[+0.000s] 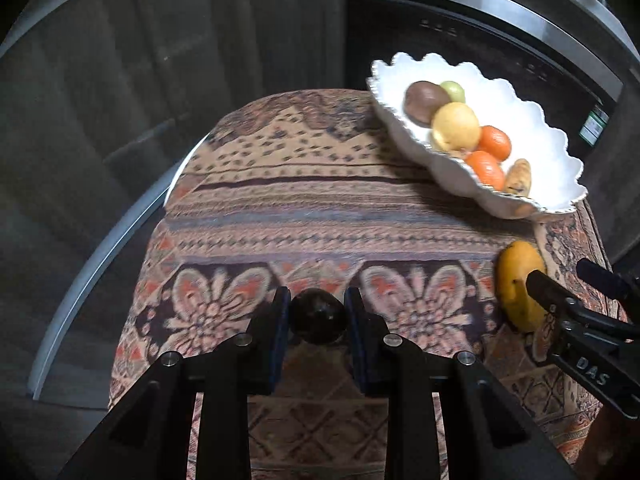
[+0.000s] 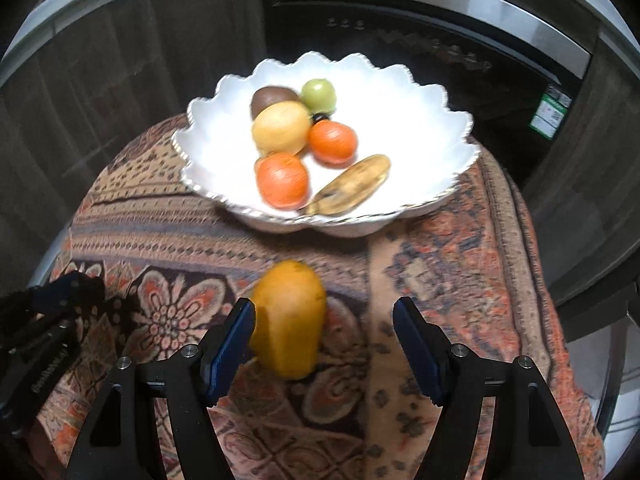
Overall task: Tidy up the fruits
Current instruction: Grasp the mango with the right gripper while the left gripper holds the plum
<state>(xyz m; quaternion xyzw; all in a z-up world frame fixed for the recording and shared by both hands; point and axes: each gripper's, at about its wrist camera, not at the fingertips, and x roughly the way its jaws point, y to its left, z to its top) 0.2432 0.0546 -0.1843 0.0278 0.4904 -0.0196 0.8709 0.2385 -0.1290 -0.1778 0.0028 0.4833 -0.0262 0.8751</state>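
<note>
Between the pads of the left hand-held gripper [image 1: 318,312], clenched: a dark round fruit [image 1: 318,320]. Right hand-held gripper [image 2: 324,344] released around mango [image 2: 290,316].

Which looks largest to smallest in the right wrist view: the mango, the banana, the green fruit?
1. Mango, though it lies nearest the camera, which inflates it.
2. Banana, in the white bowl.
3. Green fruit, farthest back, clearly smallest.

Patterned tablecloth [image 1: 304,200]; dark oven [image 2: 420,40] behind.
</note>
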